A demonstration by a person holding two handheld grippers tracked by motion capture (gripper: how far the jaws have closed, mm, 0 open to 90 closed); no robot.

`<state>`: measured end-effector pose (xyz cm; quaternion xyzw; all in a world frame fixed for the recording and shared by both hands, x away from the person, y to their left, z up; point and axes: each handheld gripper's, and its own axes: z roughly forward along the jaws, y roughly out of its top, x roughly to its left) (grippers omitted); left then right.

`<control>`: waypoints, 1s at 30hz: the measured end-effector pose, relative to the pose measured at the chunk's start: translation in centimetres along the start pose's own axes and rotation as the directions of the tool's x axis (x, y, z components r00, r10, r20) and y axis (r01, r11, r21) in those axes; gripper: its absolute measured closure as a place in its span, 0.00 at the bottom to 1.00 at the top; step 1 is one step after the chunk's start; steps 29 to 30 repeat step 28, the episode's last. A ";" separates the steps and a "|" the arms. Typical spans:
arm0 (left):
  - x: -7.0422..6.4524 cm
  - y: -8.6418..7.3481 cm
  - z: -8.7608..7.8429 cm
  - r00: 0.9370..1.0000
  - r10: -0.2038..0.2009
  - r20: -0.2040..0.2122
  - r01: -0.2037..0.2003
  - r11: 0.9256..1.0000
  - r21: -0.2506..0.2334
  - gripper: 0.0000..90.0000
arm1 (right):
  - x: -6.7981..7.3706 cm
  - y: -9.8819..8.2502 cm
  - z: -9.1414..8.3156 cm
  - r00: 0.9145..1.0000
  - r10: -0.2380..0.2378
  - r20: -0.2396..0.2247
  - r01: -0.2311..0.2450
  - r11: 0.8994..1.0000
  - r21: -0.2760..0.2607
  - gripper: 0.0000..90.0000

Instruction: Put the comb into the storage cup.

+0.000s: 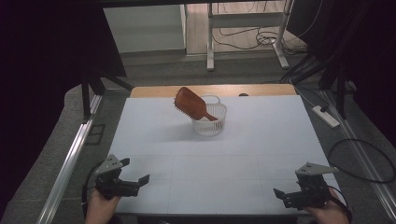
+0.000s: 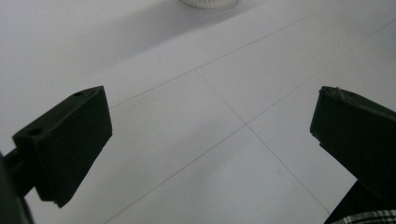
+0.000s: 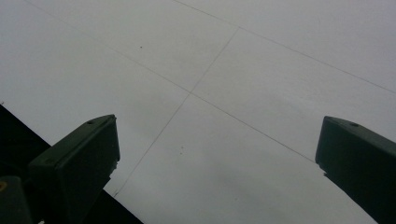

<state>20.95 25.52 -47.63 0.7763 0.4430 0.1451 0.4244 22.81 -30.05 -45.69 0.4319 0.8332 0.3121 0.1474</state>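
basket (image 2: pixel 208 3): cut off by the top edge, just its base showing
hairbrush (image 1: pixel 192 105) handle end: hidden inside the basket

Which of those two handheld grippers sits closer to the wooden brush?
The left gripper, judging by the high view: the brown wooden paddle hairbrush leans leftward out of the white plastic basket.

hairbrush (image 1: pixel 191 104) in basket (image 1: pixel 209 126), mid-table (image 1: pixel 243 158)
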 end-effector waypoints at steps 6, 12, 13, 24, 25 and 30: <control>-0.1 -0.5 -0.3 1.000 -0.004 -0.003 0.004 1.000 0.007 0.00 | 0.0 0.0 0.0 1.000 -0.001 0.000 0.001 1.000 0.000 0.00; -0.3 -0.9 -0.5 1.000 -0.006 -0.005 0.006 1.000 0.015 0.00 | 0.0 0.0 0.0 1.000 0.000 0.001 0.000 1.000 0.001 0.00; -0.3 -0.9 -0.5 1.000 -0.004 -0.005 0.004 1.000 0.018 0.00 | 0.0 0.0 0.0 1.000 -0.001 0.002 0.001 1.000 0.001 0.00; -0.6 -1.5 -1.0 1.000 -0.007 -0.011 0.008 1.000 0.021 0.00 | 0.1 0.0 0.0 1.000 -0.001 0.007 0.001 1.000 0.001 0.00; -0.6 -1.5 -1.0 1.000 -0.011 -0.009 0.011 1.000 0.019 0.00 | 0.1 0.0 0.0 1.000 -0.001 0.008 0.001 1.000 0.002 0.00; -0.3 -1.4 -0.9 1.000 -0.026 0.004 0.026 0.999 0.022 0.00 | 0.1 0.0 0.1 1.000 -0.003 0.008 0.003 1.000 0.004 0.00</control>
